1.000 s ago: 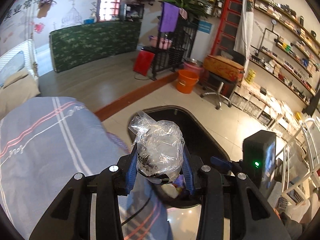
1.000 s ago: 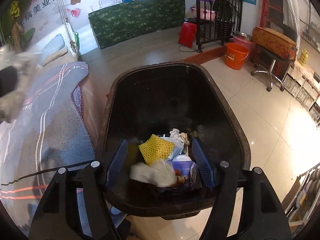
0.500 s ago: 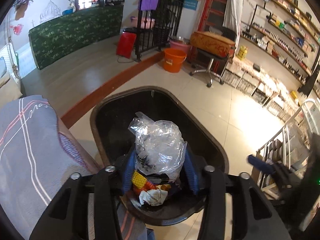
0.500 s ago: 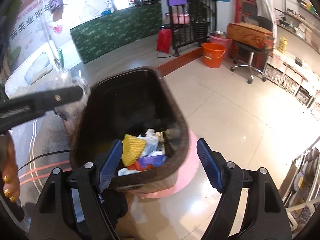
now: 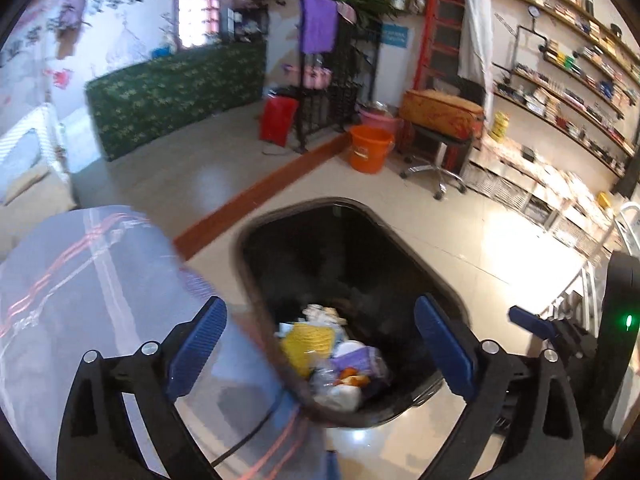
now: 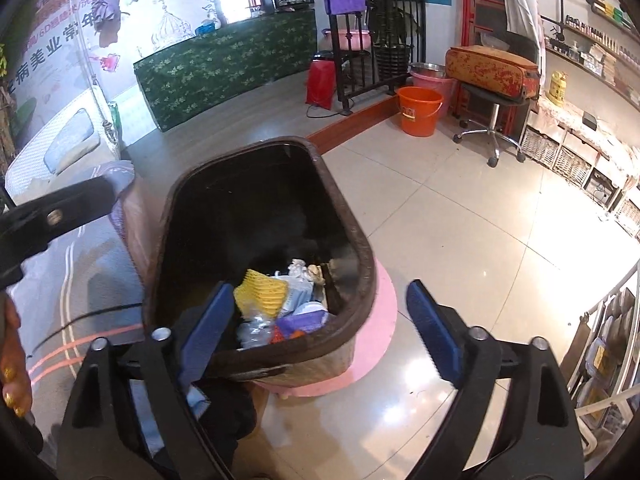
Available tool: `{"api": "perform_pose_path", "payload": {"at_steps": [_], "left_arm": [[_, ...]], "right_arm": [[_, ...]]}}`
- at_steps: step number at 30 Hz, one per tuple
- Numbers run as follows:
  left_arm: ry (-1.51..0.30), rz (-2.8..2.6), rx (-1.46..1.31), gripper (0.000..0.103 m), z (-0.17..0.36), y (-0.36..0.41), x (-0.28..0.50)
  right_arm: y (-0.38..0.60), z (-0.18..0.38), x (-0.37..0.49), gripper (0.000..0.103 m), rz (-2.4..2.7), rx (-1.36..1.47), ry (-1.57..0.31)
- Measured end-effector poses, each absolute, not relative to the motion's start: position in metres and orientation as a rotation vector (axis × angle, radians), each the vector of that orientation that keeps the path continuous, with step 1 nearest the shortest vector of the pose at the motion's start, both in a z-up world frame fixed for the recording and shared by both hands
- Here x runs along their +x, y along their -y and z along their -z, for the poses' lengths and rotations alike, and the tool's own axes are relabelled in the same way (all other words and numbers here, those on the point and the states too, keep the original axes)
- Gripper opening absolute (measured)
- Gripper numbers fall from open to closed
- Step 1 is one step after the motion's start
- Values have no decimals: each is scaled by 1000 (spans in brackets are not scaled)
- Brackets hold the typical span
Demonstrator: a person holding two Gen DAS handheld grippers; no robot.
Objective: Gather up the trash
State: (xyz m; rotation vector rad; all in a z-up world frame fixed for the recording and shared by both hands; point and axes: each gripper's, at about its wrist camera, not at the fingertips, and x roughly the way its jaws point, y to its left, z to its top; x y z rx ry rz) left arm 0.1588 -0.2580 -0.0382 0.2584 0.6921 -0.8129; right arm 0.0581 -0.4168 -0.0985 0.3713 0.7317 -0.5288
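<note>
L gripper [image 5: 320,344]: jaws have just been opening, now spread wide w/ nothing between the pads. It sits above the near end of the trash bin [image 5: 400,248], so presumably the spread is a release over the opening. A clear plastic bag [image 5: 326,378] lies crumpled in the bin on the rest of the trash, beside a yellow foam net [image 5: 306,342] and a purple wrapper [image 5: 358,360]; blur makes its outline rough.

R gripper [image 6: 320,316]: jaws also have just been opening, wide apart and empty. They straddle the bin's near rim, L pad inside the rim line in view, R pad outside over the floor [image 6: 460,208]; touching or not, can't tell. Same pile visible: yellow net, clear plastic, purple bit, white paper scraps.

Bin is dark, oblong, standing on a pink base [image 6: 376,344] and only shallowly filled, so plenty of depth left. Its L side is close against the table w/ a grey striped cloth [image 5: 80,280]; a black cable [image 6: 88,316] crosses that cloth. That side is tight. R and far sides open onto bare tile, w/ the orange bucket [image 6: 420,110] and swivel stool [image 6: 492,120] well apart. Clearest exit for both grippers, I'd judge, is straight up, then across toward the table for more trash.
</note>
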Motion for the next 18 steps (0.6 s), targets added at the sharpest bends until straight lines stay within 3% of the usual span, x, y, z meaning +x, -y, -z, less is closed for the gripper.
{"api": "perform_pose_path", "payload": {"at_steps": [3,18], "left_arm": [[-648,743,226,97,33,224,153],[-480,347,77,97,10,58,108]], "right_arm": [[398,88,62,97,531,343,-701],[241,36,66,97,390,121,-434]]}}
